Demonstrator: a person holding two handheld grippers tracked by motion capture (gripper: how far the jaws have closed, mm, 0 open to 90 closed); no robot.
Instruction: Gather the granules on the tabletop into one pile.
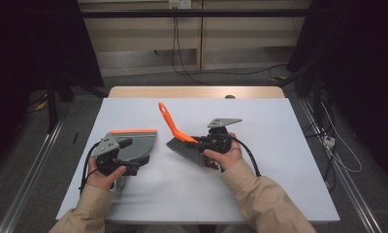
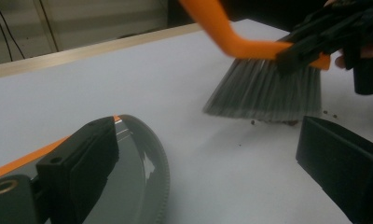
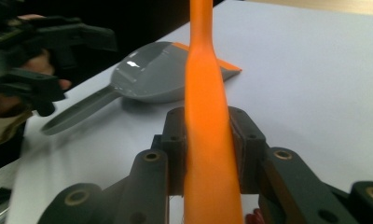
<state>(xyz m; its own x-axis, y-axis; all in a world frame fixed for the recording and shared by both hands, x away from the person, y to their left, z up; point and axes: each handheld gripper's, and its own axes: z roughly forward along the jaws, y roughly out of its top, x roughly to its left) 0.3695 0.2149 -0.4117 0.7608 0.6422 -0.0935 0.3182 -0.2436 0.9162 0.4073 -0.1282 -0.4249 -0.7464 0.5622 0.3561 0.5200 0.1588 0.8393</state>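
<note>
1. Right gripper [image 1: 205, 141] clamps the orange-handled hand brush with grey bristles [image 1: 182, 145], mid-tabletop.
2. Left gripper [image 1: 134, 160], jaws parted, hovers over the grey plastic dustpan with orange lip [image 1: 138, 143], near the tabletop's left edge.

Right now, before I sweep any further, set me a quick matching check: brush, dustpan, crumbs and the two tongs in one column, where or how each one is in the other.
Things:
1. brush
2. dustpan
3. crumbs
4. left tongs
5. right tongs

States:
A. lying flat on the white table, orange edge facing away from the person
B. dark specks on the table at the bristle tips
C. open, beside the pan, gripping nothing
D. held up by its orange handle, bristles down on the table
E. shut on the orange handle

Pairs: 1-D, 2-A, 3-B, 4-C, 5-E
</note>
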